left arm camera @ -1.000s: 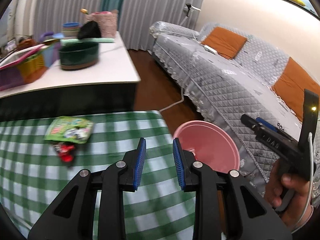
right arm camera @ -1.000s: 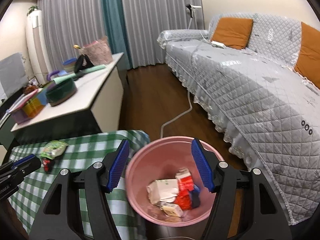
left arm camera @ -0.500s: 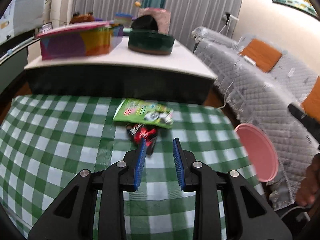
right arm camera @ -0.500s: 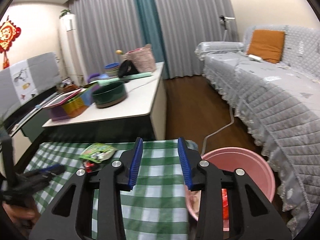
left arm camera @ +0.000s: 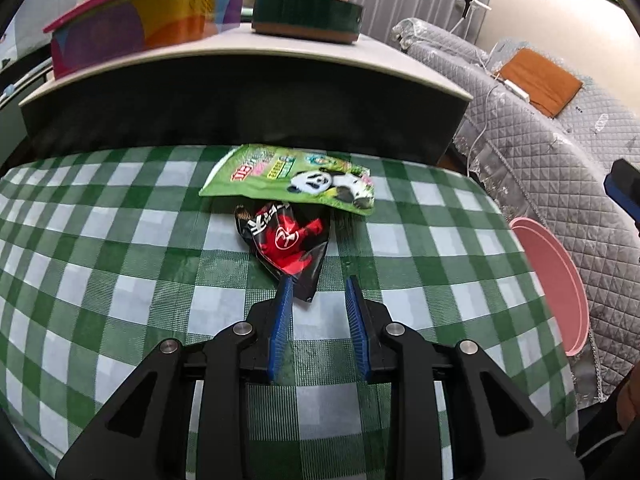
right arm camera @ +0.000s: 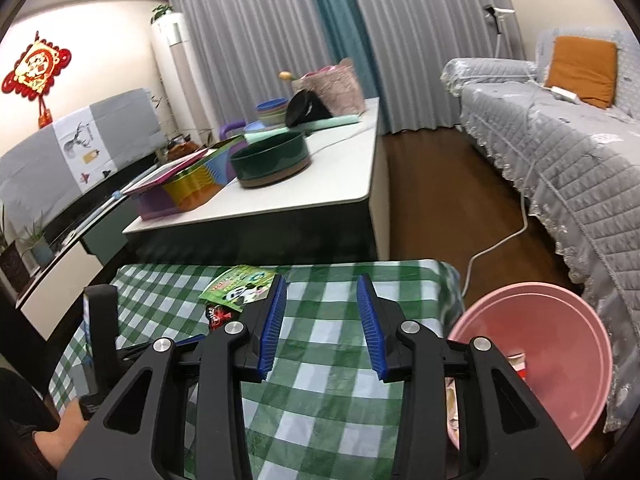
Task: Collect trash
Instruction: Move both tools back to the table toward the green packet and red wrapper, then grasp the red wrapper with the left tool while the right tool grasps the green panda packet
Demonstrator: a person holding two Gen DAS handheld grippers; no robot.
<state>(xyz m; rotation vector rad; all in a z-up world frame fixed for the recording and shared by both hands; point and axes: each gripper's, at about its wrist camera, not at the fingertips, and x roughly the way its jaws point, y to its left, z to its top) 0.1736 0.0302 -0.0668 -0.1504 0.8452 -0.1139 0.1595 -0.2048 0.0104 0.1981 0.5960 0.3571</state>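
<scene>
My left claw (left arm camera: 318,286) stands open, its left pad touching the crumpled red-and-black foil wrapper (left arm camera: 287,241) on the green-checked table (left arm camera: 120,248). Beyond lies a green panda-printed pouch (left arm camera: 294,178); lettering unreadable. My right claw (right arm camera: 322,286) hovers open, empty; pink plastic bin (right arm camera: 568,344) sits right.

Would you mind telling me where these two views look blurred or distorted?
Left wrist view: the colourful box smears with motion blur, the red wrapper stays sharp. Right wrist view: mostly sharp, but fisheye bends the curtains and sofa.
</scene>
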